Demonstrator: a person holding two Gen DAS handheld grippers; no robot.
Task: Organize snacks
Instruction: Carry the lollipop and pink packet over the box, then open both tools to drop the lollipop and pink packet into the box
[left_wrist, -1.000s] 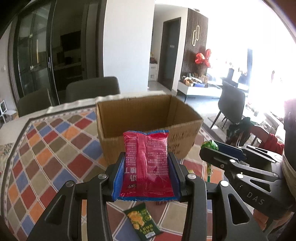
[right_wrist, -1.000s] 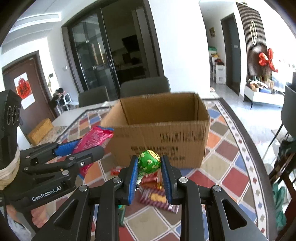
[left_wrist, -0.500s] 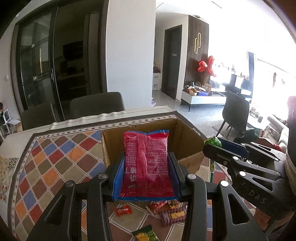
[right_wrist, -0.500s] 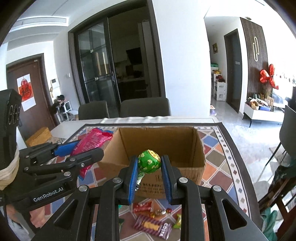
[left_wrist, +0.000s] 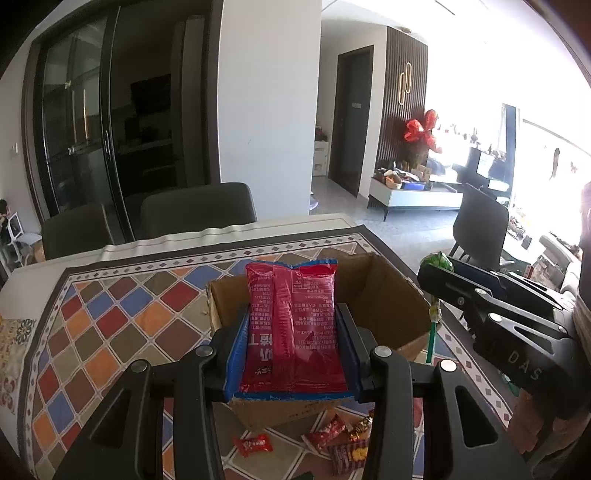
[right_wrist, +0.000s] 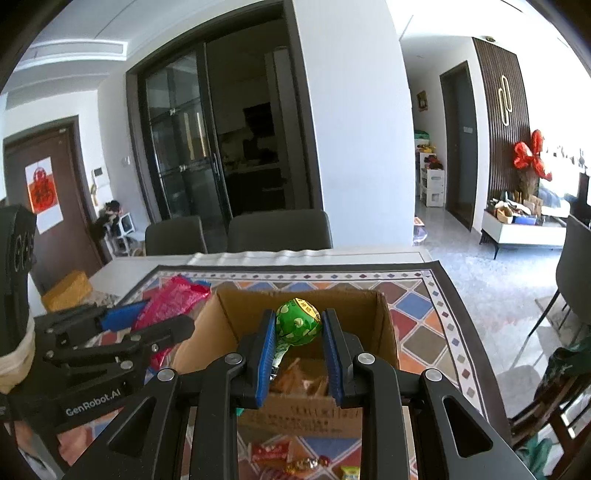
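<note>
A: Item one. What does my left gripper (left_wrist: 291, 354) carry?

B: One red snack packet (left_wrist: 291, 325), upright, clamped flat between the blue pads, jaws part open to the packet's width. It hangs in front of the cardboard box (left_wrist: 391, 295); whether it is over the opening or short of the near wall I cannot tell.

A: Item two, my right gripper (right_wrist: 299, 354)?

B: One green lollipop (right_wrist: 298, 322), its round head pinched between narrowly set jaws, the stick trailing down behind the pads. From the right wrist view it sits above the box's (right_wrist: 384, 332) open top, where some orange wrappers already lie.

A: Item three, stock left outside?

B: Several small sweets (left_wrist: 332, 437) loose on the checked tablecloth (left_wrist: 122, 325) just before the box's near wall.

A: How do I set these two down well?

B: My judgement: carry each past the near wall until it is clearly over the open top before letting go. The packet is broad and light, so I would tip it forward and release low, or it may catch on the rim. The lollipop's stick could snag on the rim; open fully and let it fall head first. Keep the two grippers apart, as they stand close side by side.
</note>
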